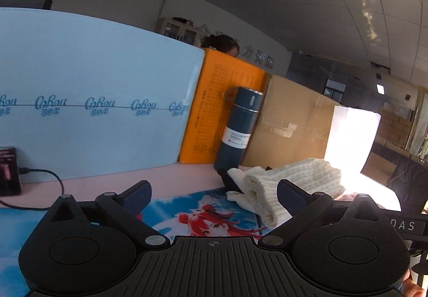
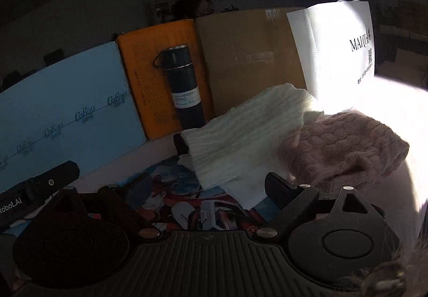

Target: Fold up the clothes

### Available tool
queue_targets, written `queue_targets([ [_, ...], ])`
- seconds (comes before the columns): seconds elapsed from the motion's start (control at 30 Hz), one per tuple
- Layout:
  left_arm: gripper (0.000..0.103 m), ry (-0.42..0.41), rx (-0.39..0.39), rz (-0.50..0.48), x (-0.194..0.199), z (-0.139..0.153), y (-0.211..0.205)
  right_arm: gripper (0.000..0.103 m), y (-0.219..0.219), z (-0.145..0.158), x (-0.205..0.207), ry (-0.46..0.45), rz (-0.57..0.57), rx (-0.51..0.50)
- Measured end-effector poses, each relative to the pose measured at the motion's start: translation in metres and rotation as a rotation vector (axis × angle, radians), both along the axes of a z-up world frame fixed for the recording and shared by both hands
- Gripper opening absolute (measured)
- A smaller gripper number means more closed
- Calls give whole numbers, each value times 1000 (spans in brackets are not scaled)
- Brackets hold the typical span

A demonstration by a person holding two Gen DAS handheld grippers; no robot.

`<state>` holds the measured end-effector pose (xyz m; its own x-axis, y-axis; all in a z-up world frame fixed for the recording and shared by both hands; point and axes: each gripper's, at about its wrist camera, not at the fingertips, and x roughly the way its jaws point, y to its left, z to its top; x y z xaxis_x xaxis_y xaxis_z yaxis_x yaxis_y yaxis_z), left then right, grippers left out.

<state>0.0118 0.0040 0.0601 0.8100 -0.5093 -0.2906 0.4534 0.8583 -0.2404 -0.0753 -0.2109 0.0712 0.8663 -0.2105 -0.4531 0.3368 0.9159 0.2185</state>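
Observation:
A cream ribbed knit garment (image 1: 283, 184) lies bunched on the table at the right of the left wrist view; it also shows in the right wrist view (image 2: 240, 133). A pink cable-knit garment (image 2: 345, 147) lies beside it on the right, partly in bright sunlight. My left gripper (image 1: 214, 196) is open and empty, above an anime-print mat (image 1: 208, 214), with the cream garment just past its right finger. My right gripper (image 2: 207, 190) is open and empty, just in front of both garments.
A dark blue vacuum bottle (image 1: 238, 128) stands behind the garments against an orange box (image 1: 222, 109). A light blue box (image 1: 93, 104), a cardboard box (image 1: 289, 123) and a white paper bag (image 2: 339, 50) line the back. A black device with a cable (image 1: 9, 171) sits at the left.

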Motion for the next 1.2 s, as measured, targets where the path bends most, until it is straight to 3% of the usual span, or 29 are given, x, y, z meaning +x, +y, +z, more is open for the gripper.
queue_targets([
  [0.1, 103, -16, 95, 20, 4, 3, 29, 91, 35, -3, 10, 19, 60, 35],
  [0.2, 103, 16, 203, -37, 21, -5, 40, 94, 51, -15, 18, 49, 44, 45],
  [0.3, 103, 44, 131, -32, 29, -18, 40, 94, 53, -29, 21, 57, -5, 17],
  [0.43, 103, 8, -47, -30, 26, -39, 20, 97, 36, -42, 19, 3, -137, -57],
  [0.53, 103, 53, -105, -36, 26, -47, -8, 98, 16, -50, 18, -37, -232, -107],
  [0.6, 103, 31, -102, -69, 25, -50, -28, 99, 5, -54, 15, -65, -298, -167],
  [0.83, 103, -183, -31, -191, 8, -60, -81, 103, -9, -70, 14, -116, -448, -252],
  [1.1, 103, -306, 64, -115, 1, -60, -77, 103, 4, -70, 15, -103, -534, -360],
  [1.2, 103, -326, 122, -70, 0, -61, -79, 103, 6, -69, 6, -156, -563, -357],
])
